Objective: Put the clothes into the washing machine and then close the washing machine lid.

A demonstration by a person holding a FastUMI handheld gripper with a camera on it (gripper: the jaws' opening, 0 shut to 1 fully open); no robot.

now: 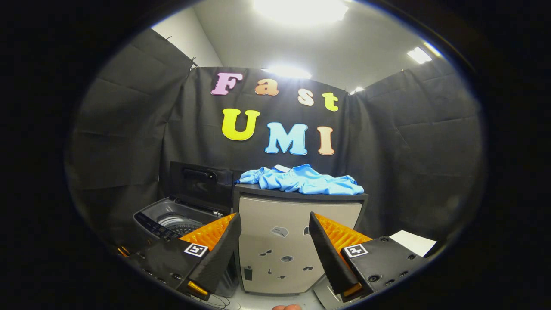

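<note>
Gripper held wide apart before a cabinet bearing blue clothing, beside an open washer.

The gripper [274,226] has its fingers spread with nothing between them. Beyond them stands a grey box-shaped cabinet with a dark top [284,249], and a crumpled light-blue garment [301,180] lies heaped on that top. Just beside the cabinet, beyond the left finger, sits a grey top-loading washing machine [172,221], its dark lid [200,184] raised upright against the black cloth wall [409,142], the drum exposed.
</note>
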